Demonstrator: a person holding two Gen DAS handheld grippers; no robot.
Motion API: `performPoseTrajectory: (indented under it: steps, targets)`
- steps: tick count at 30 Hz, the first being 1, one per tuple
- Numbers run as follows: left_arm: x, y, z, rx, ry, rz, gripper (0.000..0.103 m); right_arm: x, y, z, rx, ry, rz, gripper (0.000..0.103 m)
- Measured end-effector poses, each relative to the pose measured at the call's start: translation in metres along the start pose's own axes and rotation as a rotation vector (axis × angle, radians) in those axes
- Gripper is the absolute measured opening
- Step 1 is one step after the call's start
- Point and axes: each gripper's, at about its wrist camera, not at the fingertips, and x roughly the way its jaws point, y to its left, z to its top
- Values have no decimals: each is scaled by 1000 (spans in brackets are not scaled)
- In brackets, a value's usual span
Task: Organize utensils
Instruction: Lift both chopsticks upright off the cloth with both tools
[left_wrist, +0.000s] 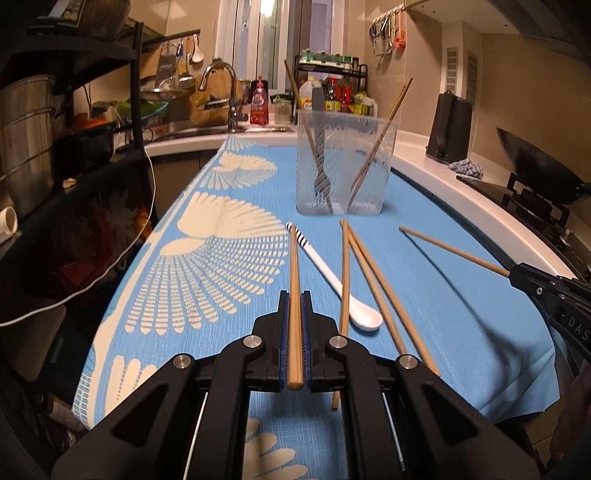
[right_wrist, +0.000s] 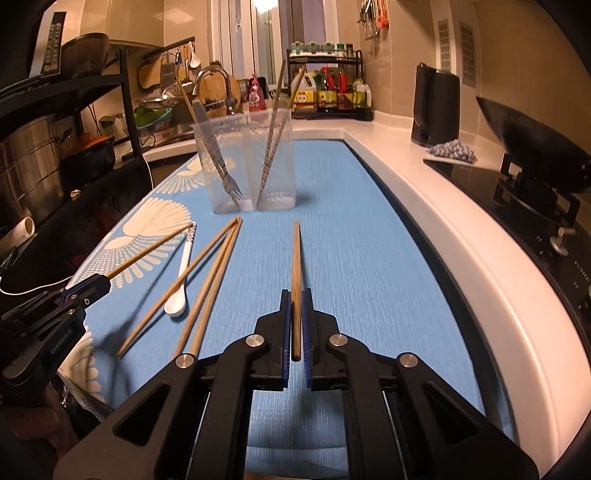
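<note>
We've got the container (left_wrist: 345, 162) at the far end of the mat (left_wrist: 229, 266), with a fork (left_wrist: 320, 181) in its left half and chopsticks (left_wrist: 373, 162) in its right. Nearer us, a spoon (left_wrist: 334, 280) lies left of three loose chopsticks (left_wrist: 364, 273).

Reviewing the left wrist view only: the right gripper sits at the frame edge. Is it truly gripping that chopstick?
Observer: Yes. In the right wrist view the right gripper has its jaws closed on the right-hand chopstick, with the butt end between the pads.
Operator: How does my left gripper look from outside?
Observer: The left gripper holds the left-hand chopstick angled toward the clear container, and the tip ends near the handle of the white spoon.
</note>
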Motion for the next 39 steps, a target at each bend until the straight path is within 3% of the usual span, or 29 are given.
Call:
performPoseTrajectory:
  steps: [7, 20, 29, 39]
  targets:
    - [-17, -1, 12, 20, -70, -8, 6, -19, 2, 21, -18, -66, 8, 5]
    - [-25, 3, 28, 16, -119, -6, 6, -35, -4, 49, -22, -134, 11, 5]
    - [-37, 7, 69, 26, -174, -17, 6, -39, 1, 83, -42, -175, 30, 5]
    - [-22, 22, 128, -32, -117, -113, 6, -40, 7, 119, -55, -187, 61, 6]
